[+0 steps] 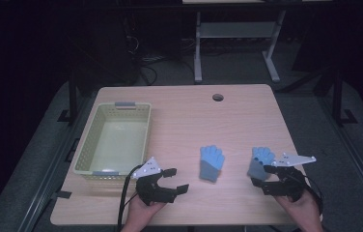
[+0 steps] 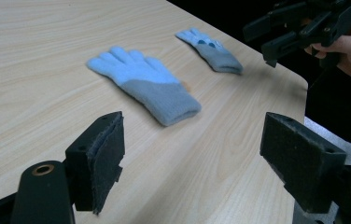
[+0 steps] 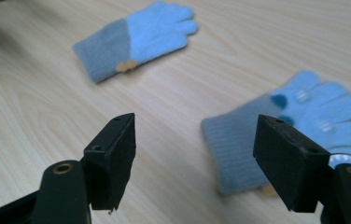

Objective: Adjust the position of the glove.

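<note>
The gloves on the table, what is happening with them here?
A person holds a gripper in each hand. Both are open and hold nothing. The right gripper is at the cuff of the right glove. The left gripper points toward the middle glove. Both gloves lie flat on the table; the basket is empty.

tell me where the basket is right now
High view: the yellow basket sits on the table's left side, just beyond the left claw.
</note>
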`<state>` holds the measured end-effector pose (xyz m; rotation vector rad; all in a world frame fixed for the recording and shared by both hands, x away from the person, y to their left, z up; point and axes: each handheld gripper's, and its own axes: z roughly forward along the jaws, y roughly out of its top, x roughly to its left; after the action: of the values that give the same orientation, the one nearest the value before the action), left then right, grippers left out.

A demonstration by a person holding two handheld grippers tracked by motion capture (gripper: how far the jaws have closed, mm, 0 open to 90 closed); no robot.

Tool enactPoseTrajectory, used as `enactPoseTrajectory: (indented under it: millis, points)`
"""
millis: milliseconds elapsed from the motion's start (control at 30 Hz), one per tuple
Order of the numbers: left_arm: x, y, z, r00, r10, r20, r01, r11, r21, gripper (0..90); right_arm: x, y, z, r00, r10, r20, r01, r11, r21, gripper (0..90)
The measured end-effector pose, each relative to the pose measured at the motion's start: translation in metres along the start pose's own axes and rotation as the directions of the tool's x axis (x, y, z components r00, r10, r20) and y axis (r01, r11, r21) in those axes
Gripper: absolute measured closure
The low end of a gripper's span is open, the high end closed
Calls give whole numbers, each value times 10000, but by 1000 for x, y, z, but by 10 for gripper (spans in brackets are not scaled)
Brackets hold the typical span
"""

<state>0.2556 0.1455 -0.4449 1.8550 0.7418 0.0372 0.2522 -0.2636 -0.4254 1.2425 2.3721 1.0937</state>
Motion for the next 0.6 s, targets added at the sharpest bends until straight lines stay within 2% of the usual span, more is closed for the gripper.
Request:
enactPoseTrajectory:
  millis: [133, 200, 400, 500, 600]
  points:
    - [1, 2, -2, 9999, -125, 89, 126, 9998, -168, 214, -5, 10, -1, 9999, 110, 57, -111, 9999, 97, 284]
    - [1, 3, -4, 9999, -50, 89, 52, 9997, -237, 214, -6, 15, 0, 9999, 104, 97, -106, 9998, 161, 281]
    - [0, 3, -4, 9998, -101, 179, 106, 9996, -257, 215, -10, 31, 0, 9994, -117, 311, 102, 9988, 478, 282]
    - [-2, 4, -5, 9998, 68, 212, -63, 9997, -252, 215, -15, 38, -1, 9992, -101, 390, 79, 9984, 565, 285]
    - [-3, 4, -5, 9997, 60, 222, -53, 9995, -301, 215, -19, 43, -1, 9992, -62, 406, 34, 9977, 672, 293]
